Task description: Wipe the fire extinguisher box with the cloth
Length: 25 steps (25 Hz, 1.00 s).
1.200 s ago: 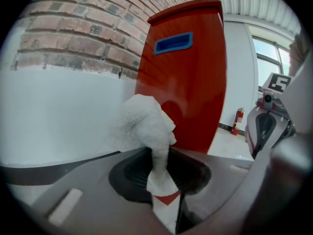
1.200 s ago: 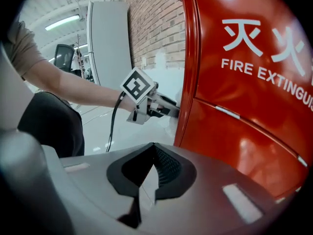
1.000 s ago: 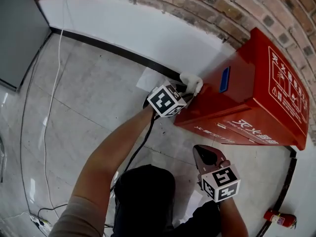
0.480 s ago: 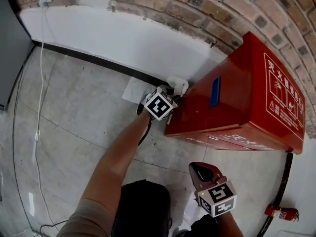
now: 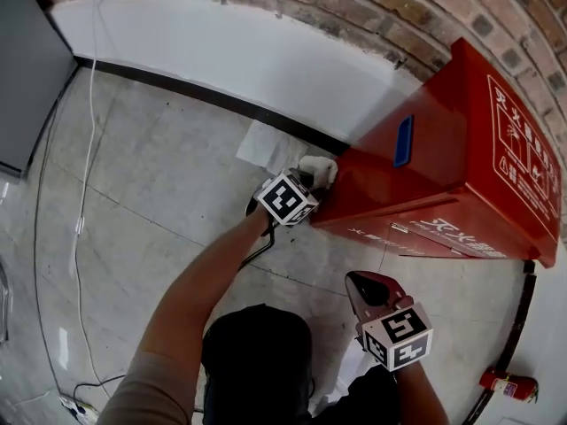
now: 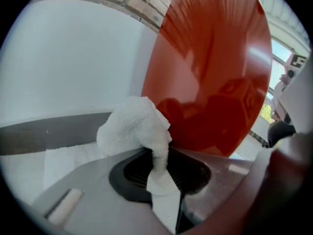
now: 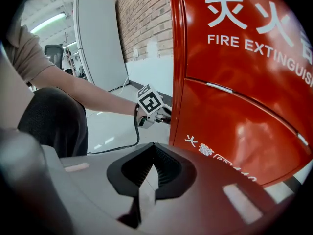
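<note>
The fire extinguisher box (image 5: pixel 443 175) is red, and there is just one. It stands on the floor (image 5: pixel 159 175) against the brick wall (image 5: pixel 354 7). It has one blue handle (image 5: pixel 403 141) on its side.

There is one white cloth (image 5: pixel 317 168). There are two claws, and each has one cube with black and white squares on it.

The left claw (image 5: pixel 310 182) is clenched on the cloth. It holds the cloth at the low corner of the box, close to the floor. The cloth bunches up past the claw's tips, right at the red side.

The right claw (image 5: pixel 359 283) is squeezed shut with nothing in it. It hangs in front of the box, well apart from the cloth.

One white sheet (image 5: pixel 266 144) lies on the floor by the wall, near the cloth. One small red fire extinguisher (image 5: pixel 509 384) lies on the floor far to the right. One thin white cable (image 5: pixel 84 193) runs over the floor on the left.
</note>
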### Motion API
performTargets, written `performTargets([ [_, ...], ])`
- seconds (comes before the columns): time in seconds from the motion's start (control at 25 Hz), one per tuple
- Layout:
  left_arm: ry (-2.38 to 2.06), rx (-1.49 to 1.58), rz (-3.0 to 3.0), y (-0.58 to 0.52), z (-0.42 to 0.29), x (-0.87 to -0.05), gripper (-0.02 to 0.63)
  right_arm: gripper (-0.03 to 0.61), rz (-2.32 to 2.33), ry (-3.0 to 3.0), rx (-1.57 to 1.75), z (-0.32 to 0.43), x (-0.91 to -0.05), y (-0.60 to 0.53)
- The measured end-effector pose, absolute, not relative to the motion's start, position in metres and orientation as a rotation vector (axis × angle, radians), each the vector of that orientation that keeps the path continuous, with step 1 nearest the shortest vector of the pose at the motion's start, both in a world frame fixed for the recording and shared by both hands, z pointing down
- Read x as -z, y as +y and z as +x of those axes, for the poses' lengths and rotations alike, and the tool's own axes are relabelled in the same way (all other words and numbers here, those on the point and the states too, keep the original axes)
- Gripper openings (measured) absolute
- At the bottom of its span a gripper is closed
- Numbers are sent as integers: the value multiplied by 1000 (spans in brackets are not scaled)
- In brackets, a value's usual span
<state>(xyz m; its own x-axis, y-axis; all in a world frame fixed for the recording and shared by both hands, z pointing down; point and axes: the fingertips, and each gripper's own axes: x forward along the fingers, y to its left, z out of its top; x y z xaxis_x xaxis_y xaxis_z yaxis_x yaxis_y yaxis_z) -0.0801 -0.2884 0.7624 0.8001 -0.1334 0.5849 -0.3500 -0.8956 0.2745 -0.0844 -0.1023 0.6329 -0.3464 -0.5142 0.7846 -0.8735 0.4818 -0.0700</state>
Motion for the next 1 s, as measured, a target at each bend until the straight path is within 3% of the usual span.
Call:
performTargets([
  [0.36,-348,-838,2547,-231,-101,-779,87,25,1065,-2079,-645,-96,-640,-96],
  [1.0,-438,-957,2556,-337,-60,-802,87,25,1210,-1947,-730,-41,-645,-79],
])
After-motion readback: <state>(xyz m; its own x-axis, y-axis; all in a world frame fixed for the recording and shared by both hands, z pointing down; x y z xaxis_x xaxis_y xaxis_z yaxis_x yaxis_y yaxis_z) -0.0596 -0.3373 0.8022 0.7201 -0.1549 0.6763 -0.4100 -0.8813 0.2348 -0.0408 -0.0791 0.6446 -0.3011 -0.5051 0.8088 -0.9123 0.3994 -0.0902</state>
